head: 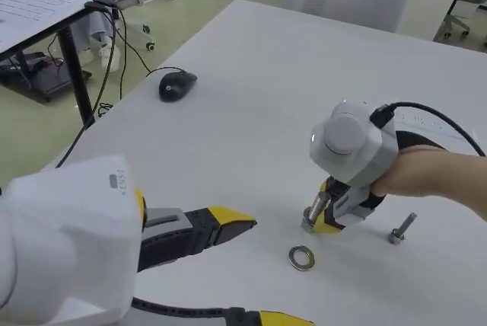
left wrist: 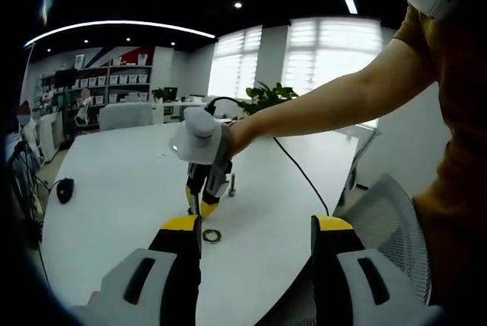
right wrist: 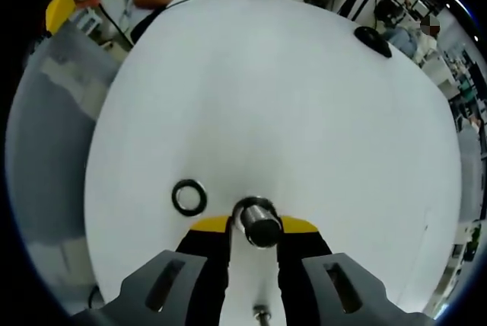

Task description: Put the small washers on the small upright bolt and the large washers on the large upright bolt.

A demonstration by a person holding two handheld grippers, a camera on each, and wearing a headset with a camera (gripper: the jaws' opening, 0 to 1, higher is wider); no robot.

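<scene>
Right gripper view: the right tool has its jaws closed on the large bolt, seen end-on between the yellow tips. A steel washer lies flat on the white bench, just beside the bolt and not touching it. In the head view the bolt stands on its hex head with the shank leaning slightly. The small bolt sits apart on the far side of the tool and looks tilted rather than upright. The left tool hangs above the near bench edge with its jaws wide apart and nothing between them. A computer mouse rests well away.

The washer is probably light, stiff and thin. Lying flush on a smooth top, it would likely skid if pushed. The safest hold is across opposite points of the rim, jaws low to the bench, leaving the hole free for the shank. The bolt is heavier and top-heavy on its head, so steadying it at mid-shank seems sensible.
</scene>
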